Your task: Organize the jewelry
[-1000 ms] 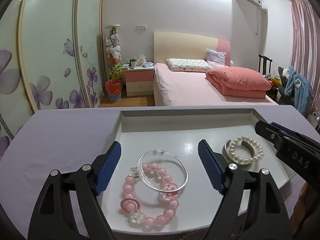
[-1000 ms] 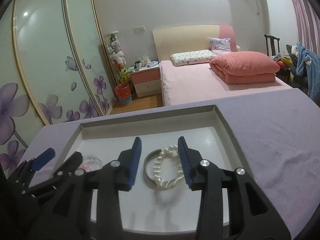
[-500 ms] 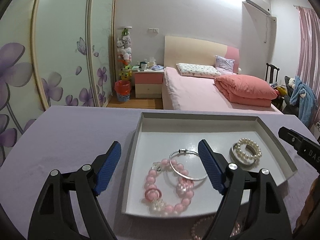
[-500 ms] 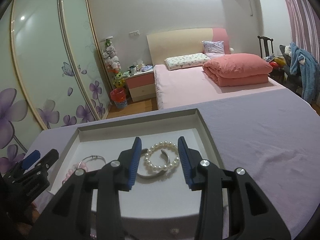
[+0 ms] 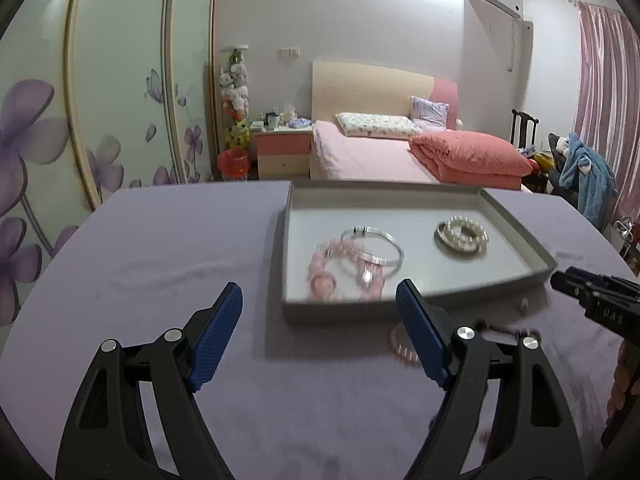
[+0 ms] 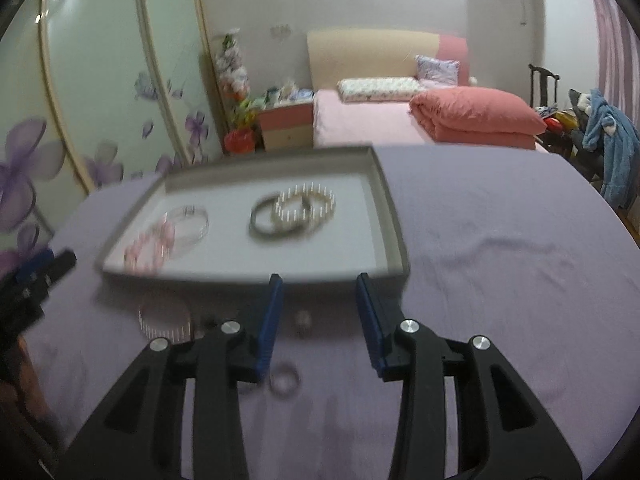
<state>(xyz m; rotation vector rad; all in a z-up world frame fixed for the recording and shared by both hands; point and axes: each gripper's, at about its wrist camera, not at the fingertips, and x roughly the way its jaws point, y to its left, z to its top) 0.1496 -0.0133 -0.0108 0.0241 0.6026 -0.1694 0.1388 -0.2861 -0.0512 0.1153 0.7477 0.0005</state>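
A grey tray (image 5: 516, 224) (image 6: 390, 216) lies on the purple table. In it are a pink bead bracelet (image 5: 320, 276) (image 6: 146, 250), a silver bangle (image 5: 374, 248) (image 6: 192, 220) and a pearl bracelet over a metal band (image 5: 462, 234) (image 6: 304, 208). On the cloth in front of the tray lie a pink bracelet (image 5: 402, 346) (image 6: 164, 320), a small bead (image 6: 303, 319) and a ring (image 6: 285, 378). My left gripper (image 5: 320, 336) is open and empty, in front of the tray's left corner. My right gripper (image 6: 318, 316) is open and empty, above the bead.
The purple cloth (image 5: 160, 256) covers the table around the tray. Behind the table are a bed (image 5: 400, 152), a nightstand (image 5: 282, 148) and flowered wardrobe doors (image 5: 100, 100). The right gripper shows at the right edge of the left wrist view (image 5: 592, 292).
Both grippers have pulled back from over the tray to the cloth in front of it. The loose pink bracelet, bead and ring have come into view. Both views are blurred by motion.
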